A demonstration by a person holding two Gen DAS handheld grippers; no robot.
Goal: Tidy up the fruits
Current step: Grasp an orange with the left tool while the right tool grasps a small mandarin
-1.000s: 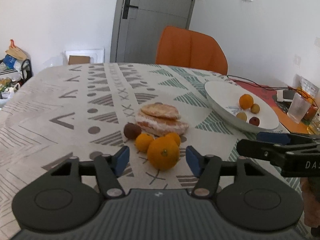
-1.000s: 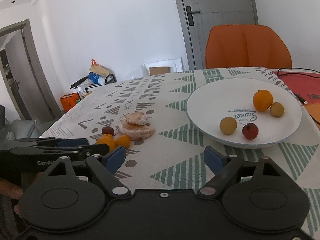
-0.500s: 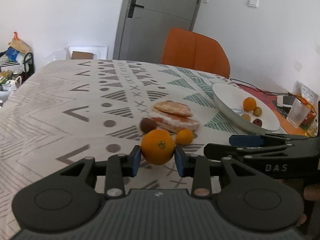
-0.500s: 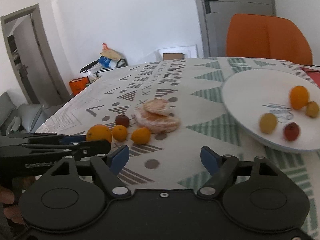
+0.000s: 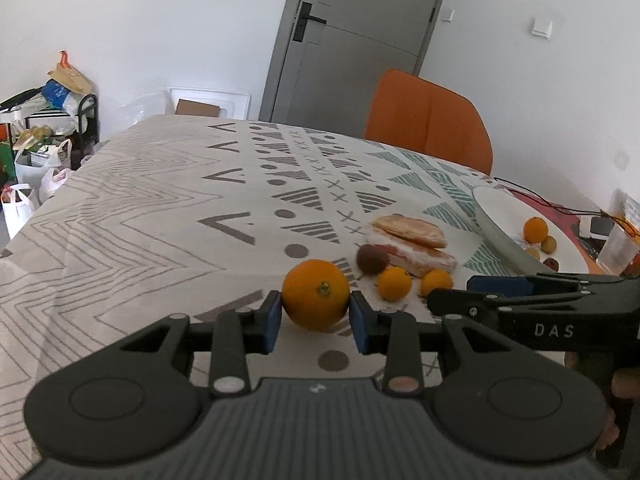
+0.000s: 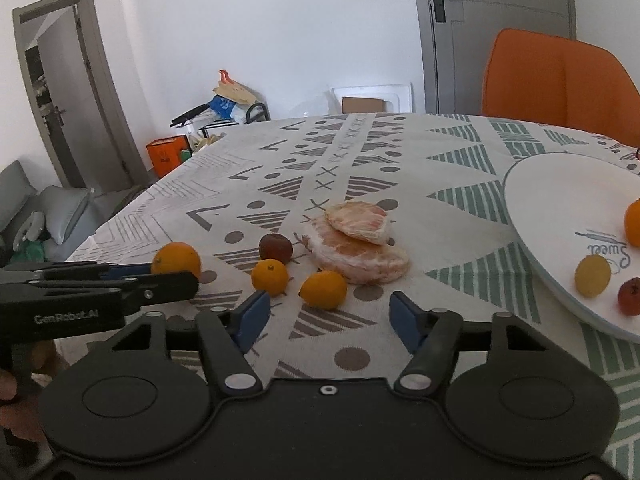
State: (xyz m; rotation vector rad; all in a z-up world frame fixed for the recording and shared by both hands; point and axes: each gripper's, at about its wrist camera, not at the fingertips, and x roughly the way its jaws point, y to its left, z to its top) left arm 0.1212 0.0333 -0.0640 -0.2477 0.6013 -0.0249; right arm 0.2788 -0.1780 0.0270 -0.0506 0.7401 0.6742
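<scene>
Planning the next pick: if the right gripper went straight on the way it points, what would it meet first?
Probably the small orange lying just ahead between the right gripper's closing jaws; beyond it lie the peeled fruit pieces. Depth is uncertain.

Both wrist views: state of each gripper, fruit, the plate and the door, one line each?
Left gripper: shut on the big orange.
Right gripper: closing, nothing between the pads.
Two small oranges: loose on the cloth.
Brown fruit: loose on the cloth.
Peeled pomelo pieces: stacked.
Plate: holds four fruits.
Door: closed.
</scene>
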